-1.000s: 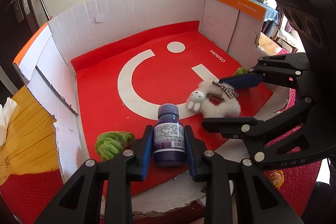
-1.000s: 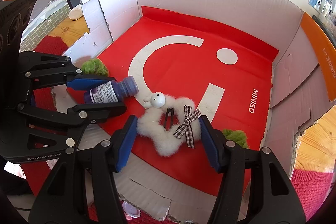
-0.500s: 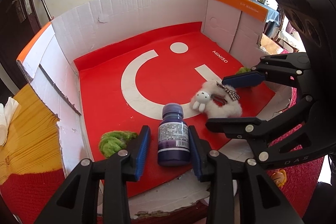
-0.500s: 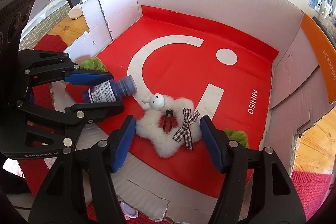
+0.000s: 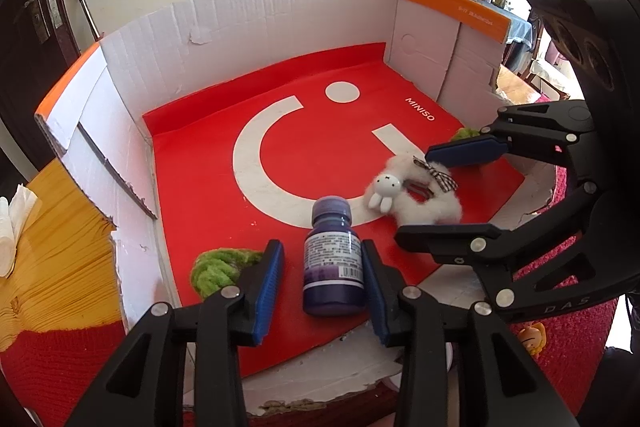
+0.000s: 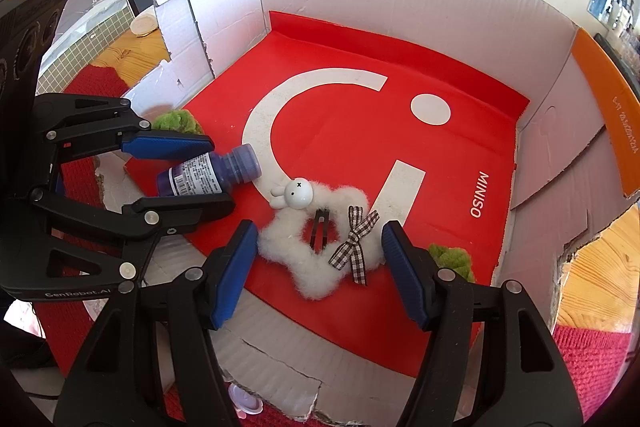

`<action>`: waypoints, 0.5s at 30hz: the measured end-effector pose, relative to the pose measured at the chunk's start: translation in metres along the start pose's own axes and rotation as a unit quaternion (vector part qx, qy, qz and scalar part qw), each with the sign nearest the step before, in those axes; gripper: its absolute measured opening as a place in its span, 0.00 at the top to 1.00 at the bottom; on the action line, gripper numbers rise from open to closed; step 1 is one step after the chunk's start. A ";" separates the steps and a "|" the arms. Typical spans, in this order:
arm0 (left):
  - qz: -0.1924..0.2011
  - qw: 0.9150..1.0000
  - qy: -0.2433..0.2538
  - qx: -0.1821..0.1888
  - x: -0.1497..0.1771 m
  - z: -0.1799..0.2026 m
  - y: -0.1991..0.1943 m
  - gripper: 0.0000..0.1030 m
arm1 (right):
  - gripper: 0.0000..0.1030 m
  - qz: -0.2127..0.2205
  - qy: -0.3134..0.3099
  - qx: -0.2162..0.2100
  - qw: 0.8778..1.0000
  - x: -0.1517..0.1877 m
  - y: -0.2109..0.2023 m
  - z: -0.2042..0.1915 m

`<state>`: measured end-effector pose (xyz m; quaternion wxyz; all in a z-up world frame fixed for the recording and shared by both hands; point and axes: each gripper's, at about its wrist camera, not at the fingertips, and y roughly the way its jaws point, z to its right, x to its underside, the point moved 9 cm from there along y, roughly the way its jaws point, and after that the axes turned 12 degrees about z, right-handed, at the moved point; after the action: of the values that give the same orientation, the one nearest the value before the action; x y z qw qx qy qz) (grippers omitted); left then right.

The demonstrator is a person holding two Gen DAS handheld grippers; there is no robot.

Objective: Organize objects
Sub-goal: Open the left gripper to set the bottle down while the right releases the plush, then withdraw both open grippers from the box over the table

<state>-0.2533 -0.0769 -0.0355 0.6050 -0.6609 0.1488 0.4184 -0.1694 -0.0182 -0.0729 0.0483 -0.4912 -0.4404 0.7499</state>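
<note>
Left gripper (image 5: 322, 279) jaws opening, now off purple bottle (image 5: 333, 269) (previously pinched).

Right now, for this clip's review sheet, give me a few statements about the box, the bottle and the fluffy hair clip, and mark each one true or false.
1. The purple bottle lies on its side on the red liner of the cardboard box. True.
2. The left gripper is clamped tight on the bottle. False: its jaws are opening, with a visible gap between the bottle and the left pad.
3. The fluffy white hair clip lies between the right gripper's fingers, and neither pad presses it. True.
4. The hair clip carries a yellow duck figure. False: it has a small white rabbit and a checked bow.
5. Green fuzzy items sit inside the box. True.
</note>
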 end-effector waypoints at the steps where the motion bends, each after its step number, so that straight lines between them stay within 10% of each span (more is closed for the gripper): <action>1: 0.001 1.000 0.000 0.001 -0.001 0.000 0.000 0.60 | 0.38 0.000 0.001 0.000 1.000 0.000 0.000 0.001; 15: 0.021 1.000 -0.001 -0.002 -0.007 0.006 -0.015 0.52 | 0.38 0.013 -0.002 0.012 1.000 -0.005 -0.012 -0.001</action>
<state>-0.2489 -0.0706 -0.0197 0.5947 -0.6585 0.1617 0.4319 -0.1704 -0.0131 -0.0611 0.0439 -0.4948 -0.4251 0.7567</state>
